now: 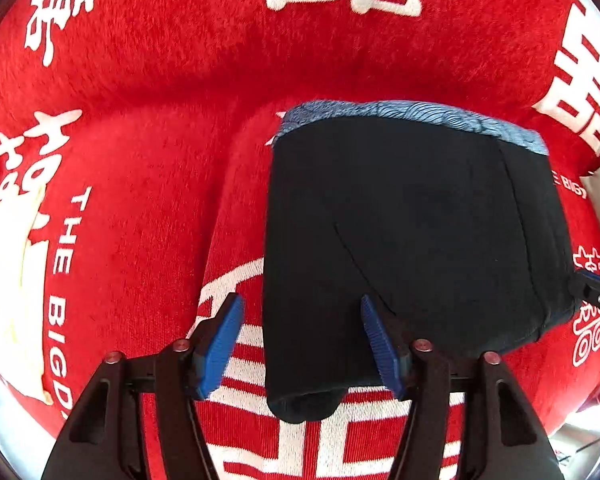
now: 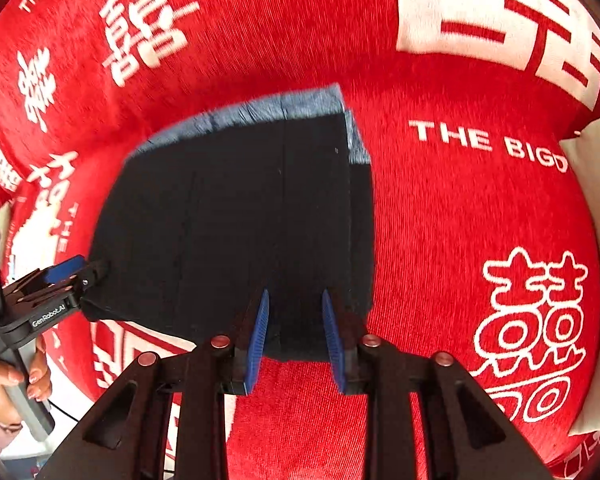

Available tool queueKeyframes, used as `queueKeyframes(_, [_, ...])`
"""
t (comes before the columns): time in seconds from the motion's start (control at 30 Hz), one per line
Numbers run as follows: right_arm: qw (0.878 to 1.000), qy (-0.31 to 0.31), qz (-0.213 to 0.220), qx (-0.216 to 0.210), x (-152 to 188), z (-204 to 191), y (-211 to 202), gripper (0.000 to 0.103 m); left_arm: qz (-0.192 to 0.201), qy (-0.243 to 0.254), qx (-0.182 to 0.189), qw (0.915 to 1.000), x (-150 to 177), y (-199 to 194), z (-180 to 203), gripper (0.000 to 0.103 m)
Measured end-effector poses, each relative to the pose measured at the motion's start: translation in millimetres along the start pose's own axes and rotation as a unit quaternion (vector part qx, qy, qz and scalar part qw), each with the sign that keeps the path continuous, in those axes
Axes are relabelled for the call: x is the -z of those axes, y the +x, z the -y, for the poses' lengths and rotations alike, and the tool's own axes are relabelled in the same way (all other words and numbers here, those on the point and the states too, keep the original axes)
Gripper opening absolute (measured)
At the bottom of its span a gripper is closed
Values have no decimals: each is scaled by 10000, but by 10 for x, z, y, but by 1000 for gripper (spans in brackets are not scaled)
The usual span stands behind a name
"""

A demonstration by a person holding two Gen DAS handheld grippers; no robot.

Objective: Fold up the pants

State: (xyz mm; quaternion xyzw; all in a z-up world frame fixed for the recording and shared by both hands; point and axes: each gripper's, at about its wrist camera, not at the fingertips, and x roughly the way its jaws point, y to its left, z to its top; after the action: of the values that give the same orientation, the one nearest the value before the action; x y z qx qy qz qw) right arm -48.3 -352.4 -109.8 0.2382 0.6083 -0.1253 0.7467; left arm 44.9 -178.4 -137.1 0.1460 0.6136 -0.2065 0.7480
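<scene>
step: looks to me like the tail end of the fold. The pants are already a compact dark rectangle, several layers thick, so I'd call the job nearly done.

pants: lying flat on the red blanket with the white lettering, blue patterned waistband at the far edge, folded hem nearest me.

left gripper: jaws wide apart, nothing pinched. One blue pad is out over bare blanket left of the bundle, the other sits above the dark cloth, so it straddles the pants' near left edge without squeezing it.

right gripper: jaws narrow, but I can see a gap between the pads and no cloth nipped in it. It hangs over the near right edge of the bundle, close to that corner. Whether a pad brushes the fabric I can't tell.

relative spot: both sets of tongs point steeply down at the near edge, one at each corner, the bundle stretching away from them toward the waistband.

hand: a person's hand on the left tool's handle shows in the right view.

next move, my guess: either lift clear and leave it, or tidy up. The right side shows an under layer peeking out past the top one, so I'd nudge that edge square before calling it done.
</scene>
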Motion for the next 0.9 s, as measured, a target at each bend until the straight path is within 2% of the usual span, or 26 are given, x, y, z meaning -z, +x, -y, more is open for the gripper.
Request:
queueKeyframes(0.07, [10000, -3, -17, 53, 4, 4, 36, 31, -51, -153, -26, 9999, -25, 42, -44, 83])
queueKeyframes(0.13, [10000, 29, -9, 78, 15, -20, 76, 31, -141, -355, 127, 9992, -37, 70, -102, 83])
queueKeyframes(0.27, [9996, -74, 26, 282, 21, -108, 141, 31, -36, -171, -15, 9998, -19, 72, -83, 90])
queueKeyframes(0.47, [9987, 32, 24, 509, 40, -172, 200, 34, -136, -287, 115, 9994, -46, 109, -148, 91])
queueKeyframes(0.67, [9968, 387, 29, 694, 44, -118, 213, 51, -187, -233, 122, 9995, -51, 141, -176, 92])
queueKeyframes(0.77, [9953, 765, 45, 595, 59, -31, 216, 53, -208, -151, 133, 9996, -64, 144, -169, 92])
queueKeyframes(0.9, [9948, 689, 117, 745, 85, -68, 211, 54, -177, 38, 139, 9997, -89, 159, -161, 92])
